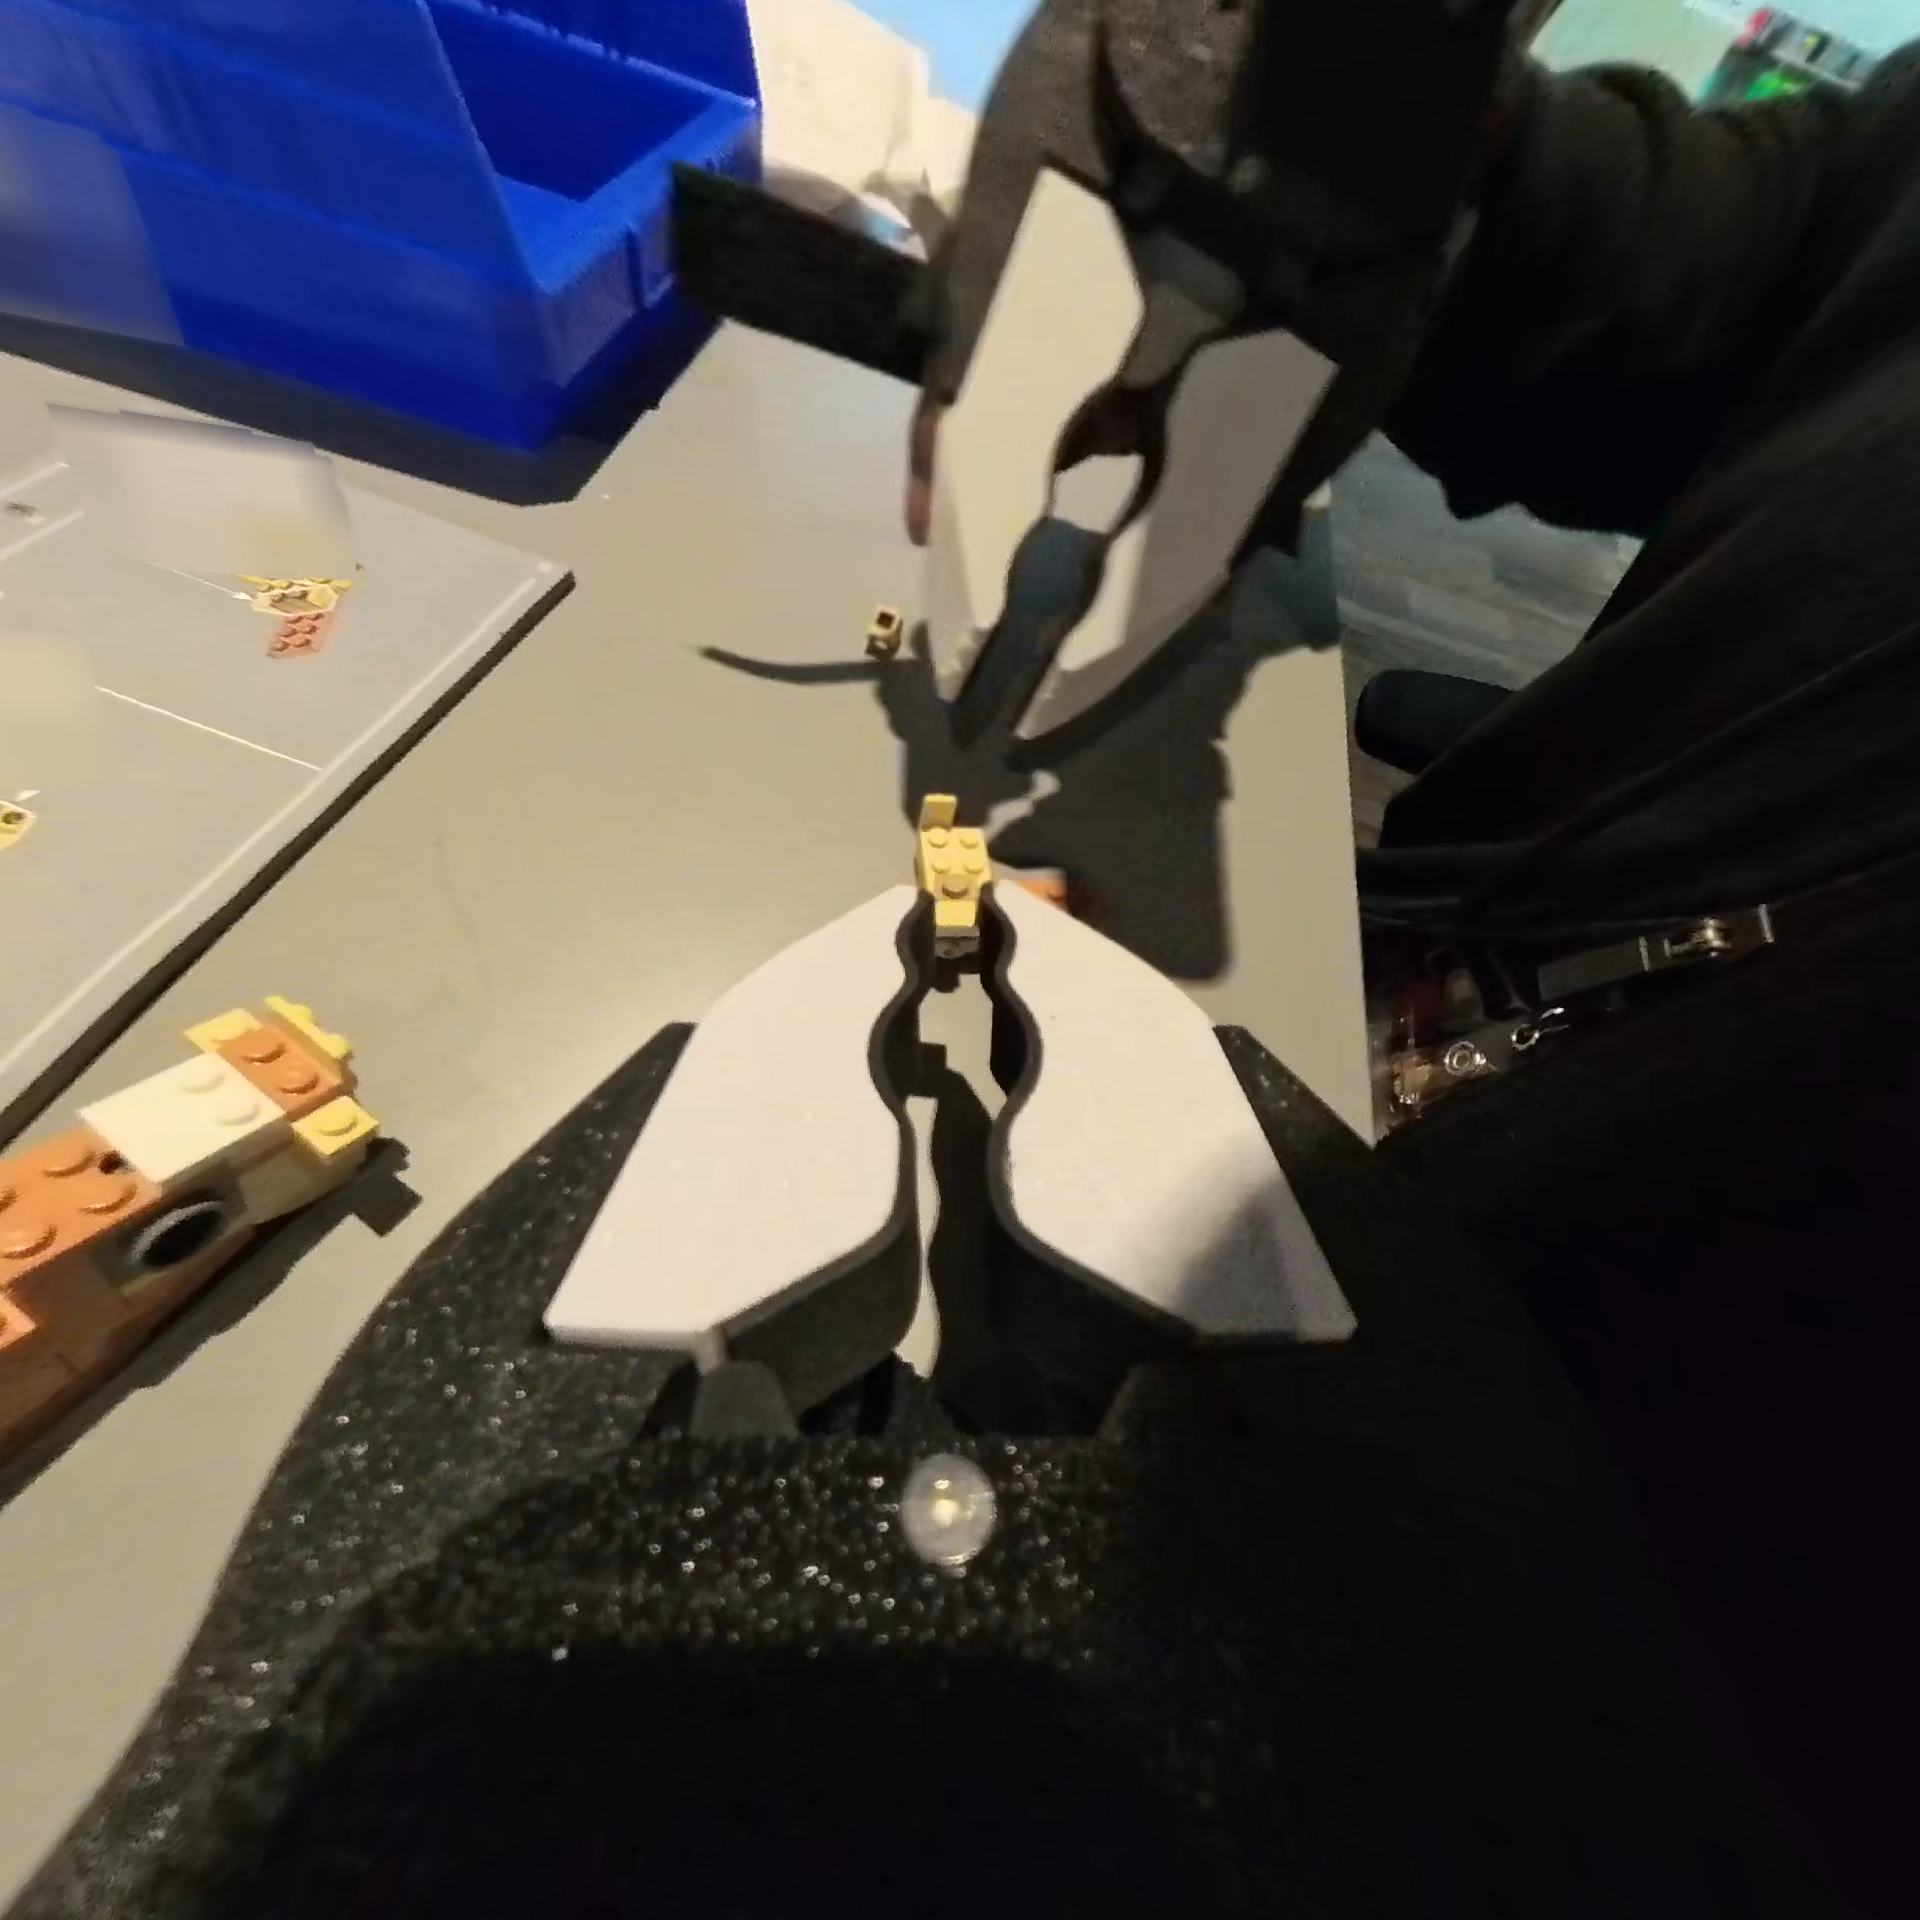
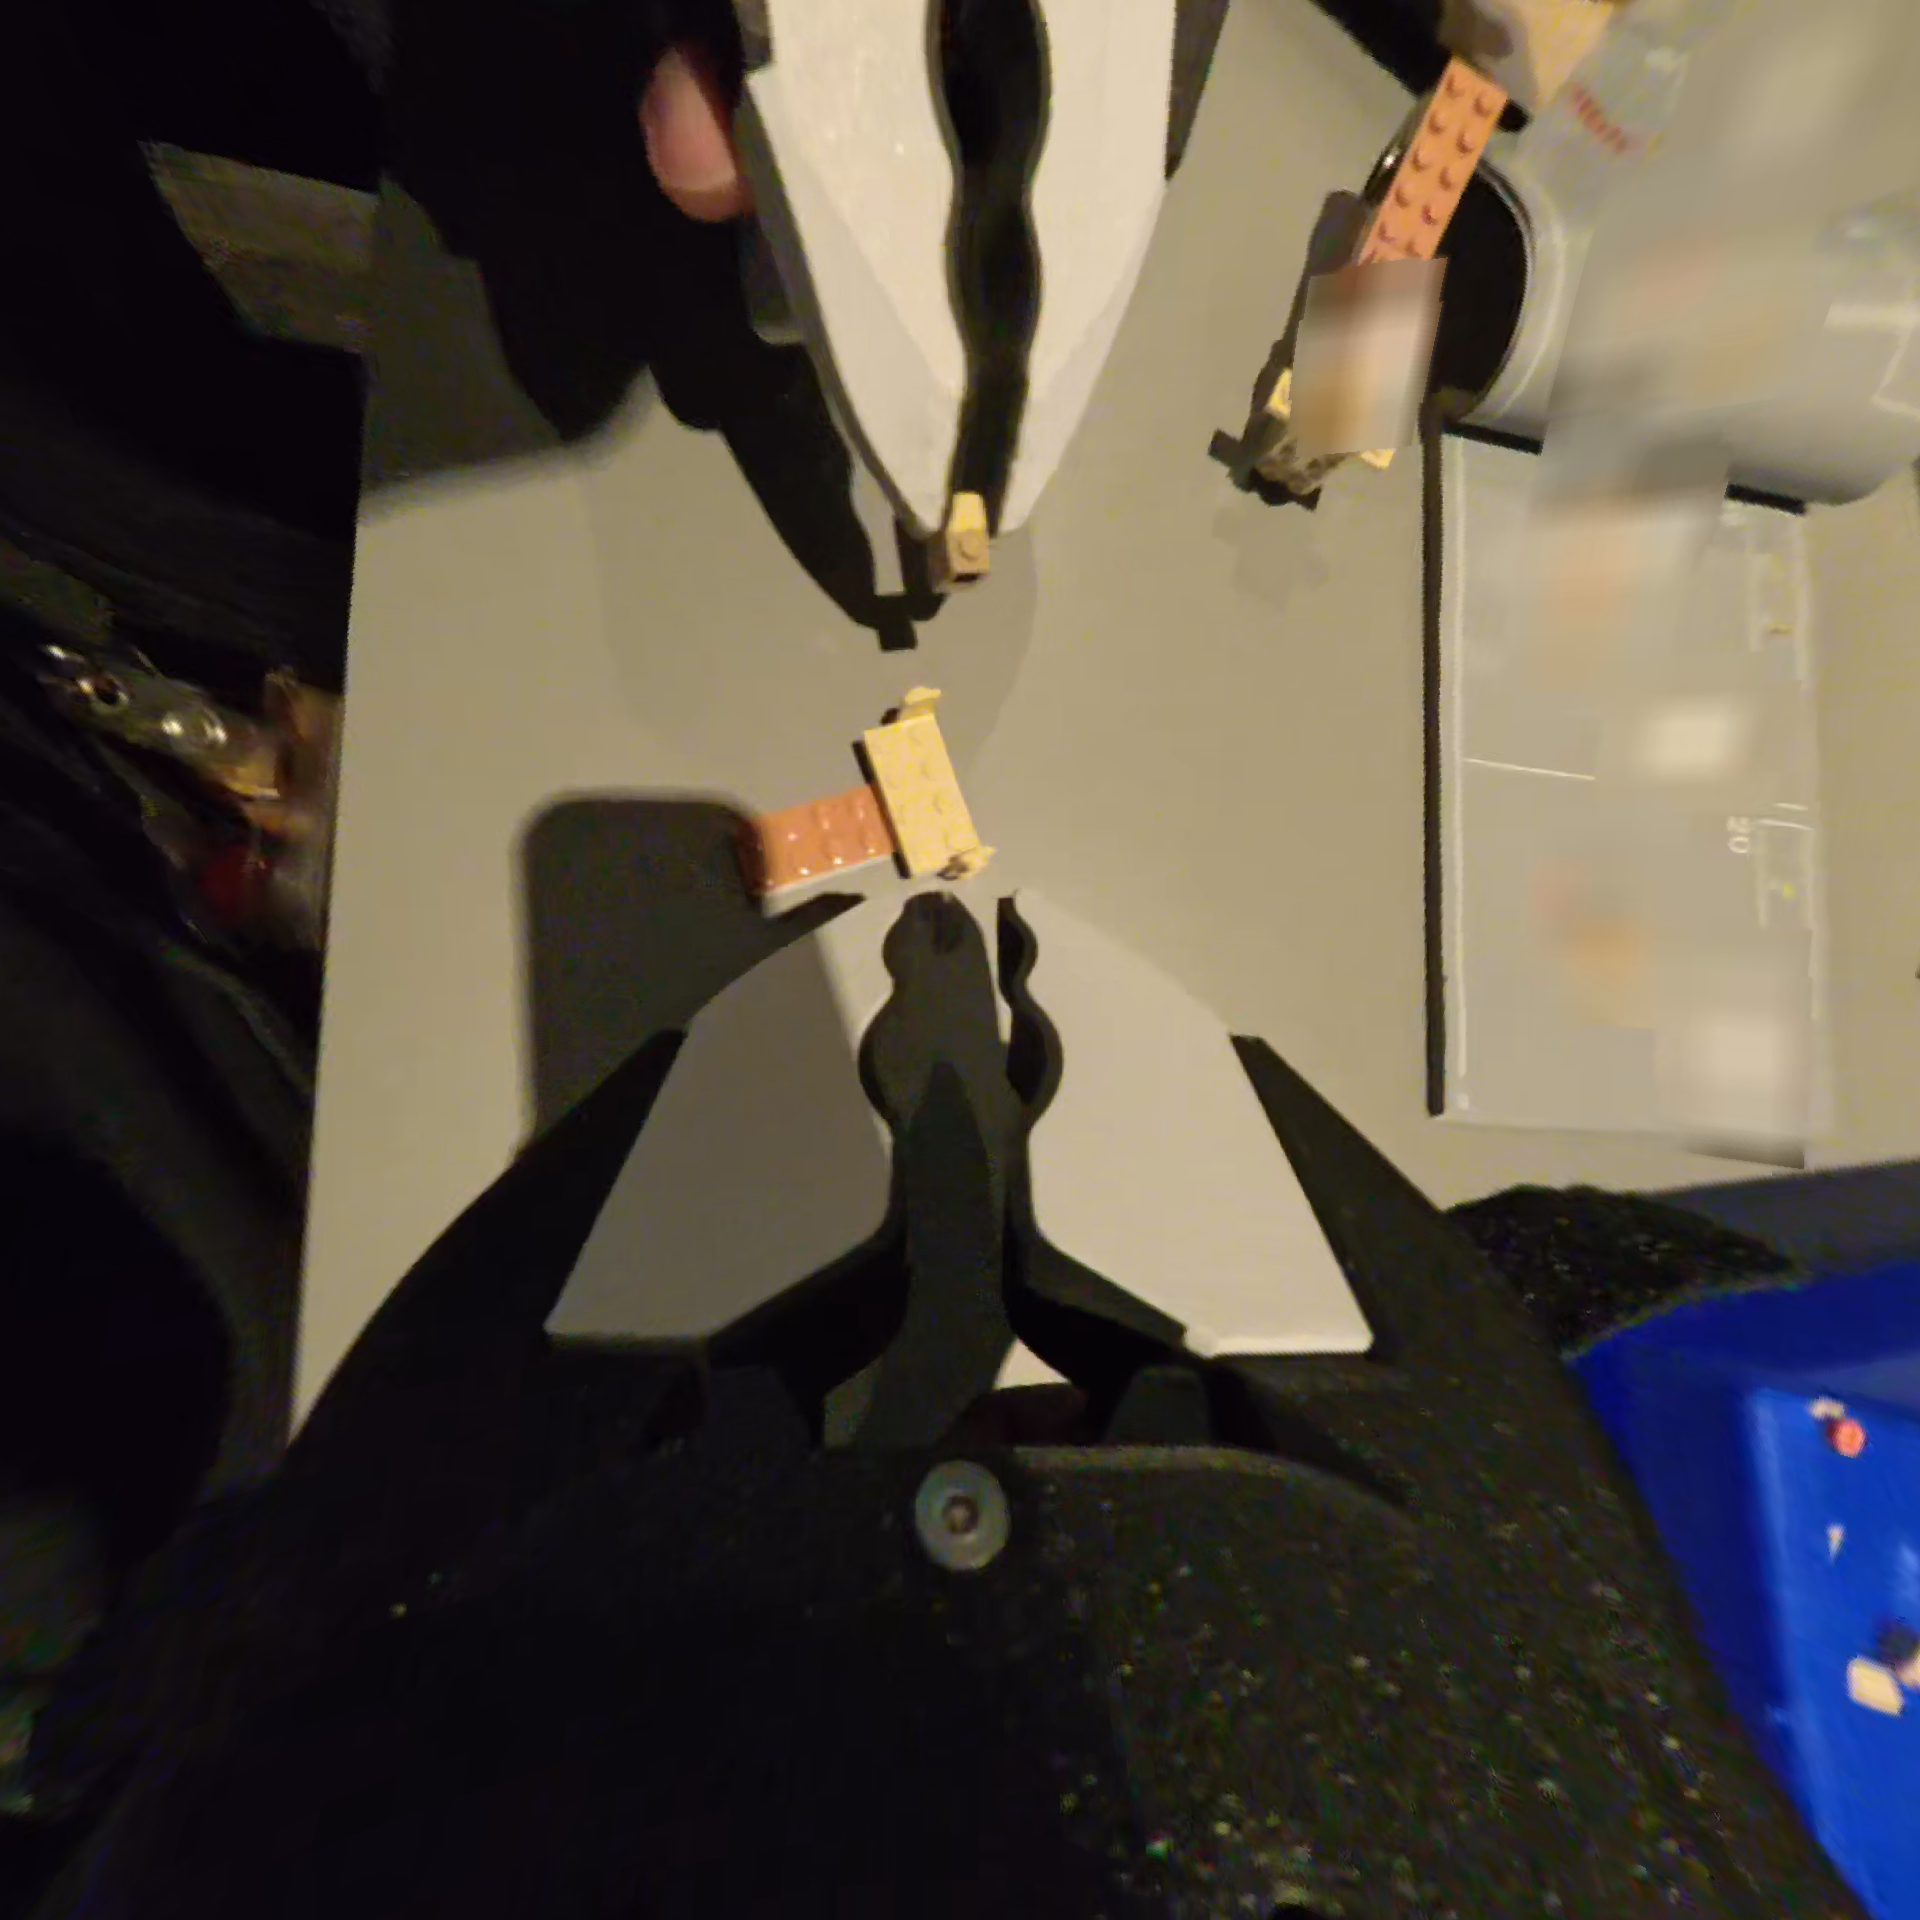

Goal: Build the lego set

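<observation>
My left gripper [image 1: 953, 920] is shut on a small tan 1x1 brick [image 1: 954, 916], also seen at its tips in the right wrist view [image 2: 966, 542]. Just beyond it, a tan plate joined to an orange plate [image 2: 920, 795] lies on the grey table [image 2: 1195, 727]; only the tan part [image 1: 951, 854] shows clearly in the left wrist view. My right gripper [image 2: 971, 920] sits close to that small assembly's near end, its jaws together and holding nothing. It also shows, blurred, in the left wrist view [image 1: 997, 722].
A larger brown, white and tan model [image 1: 208, 1132] lies at the left. An instruction booklet [image 1: 260, 675] and blue bins [image 1: 416, 208] lie beyond it. A loose tan brick [image 1: 884, 632] sits on the table. A person's dark sleeve [image 1: 1662, 727] fills the right.
</observation>
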A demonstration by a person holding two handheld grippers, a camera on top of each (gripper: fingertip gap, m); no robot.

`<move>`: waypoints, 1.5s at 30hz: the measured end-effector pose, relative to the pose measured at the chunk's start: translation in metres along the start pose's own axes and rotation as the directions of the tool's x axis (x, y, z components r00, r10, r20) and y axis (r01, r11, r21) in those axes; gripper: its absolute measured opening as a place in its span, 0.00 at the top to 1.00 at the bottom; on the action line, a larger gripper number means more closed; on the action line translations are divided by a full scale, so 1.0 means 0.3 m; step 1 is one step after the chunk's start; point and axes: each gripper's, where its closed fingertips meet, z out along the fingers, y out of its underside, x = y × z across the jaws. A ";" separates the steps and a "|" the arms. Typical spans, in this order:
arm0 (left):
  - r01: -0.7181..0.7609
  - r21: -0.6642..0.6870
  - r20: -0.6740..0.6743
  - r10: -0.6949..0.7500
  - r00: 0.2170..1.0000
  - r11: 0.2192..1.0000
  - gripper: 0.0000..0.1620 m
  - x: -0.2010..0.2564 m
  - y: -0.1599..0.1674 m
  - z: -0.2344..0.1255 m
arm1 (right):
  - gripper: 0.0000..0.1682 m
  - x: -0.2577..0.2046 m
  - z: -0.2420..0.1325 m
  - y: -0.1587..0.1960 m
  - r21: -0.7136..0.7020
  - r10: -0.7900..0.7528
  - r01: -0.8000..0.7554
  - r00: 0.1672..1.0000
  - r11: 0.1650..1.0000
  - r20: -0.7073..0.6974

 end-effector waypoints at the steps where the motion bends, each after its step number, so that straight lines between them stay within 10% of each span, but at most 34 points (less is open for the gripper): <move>1: -0.007 0.002 0.009 0.007 1.000 1.000 0.96 -0.005 -0.002 0.001 | 0.91 -0.018 -0.001 -0.004 -0.001 0.026 -0.026 0.999 1.000 -0.034; 9: -0.077 -0.054 -0.017 0.076 0.997 0.996 0.96 -0.002 0.001 0.043 | 0.84 -0.138 0.062 0.049 0.020 0.580 -0.589 0.790 0.808 -0.200; 18: -0.058 -0.083 0.049 0.062 0.997 0.995 0.95 -0.017 0.015 0.052 | 0.85 -0.134 0.088 0.019 0.072 0.659 -0.684 0.662 0.726 -0.357; 30: -0.025 0.032 0.039 0.024 0.999 0.999 0.95 0.017 -0.008 -0.014 | 0.90 -0.147 0.029 0.058 -0.325 0.476 -0.518 0.856 0.791 -0.203; 37: -0.008 0.049 0.014 0.007 1.000 0.999 0.95 0.032 -0.009 -0.023 | 0.91 -0.112 -0.087 0.013 -0.690 0.354 -0.221 0.933 0.689 0.056; 45: 0.025 0.100 -0.010 -0.024 1.000 0.995 0.95 0.032 -0.007 -0.084 | 0.91 -0.115 -0.025 0.000 -0.775 0.361 -0.133 0.924 0.618 0.129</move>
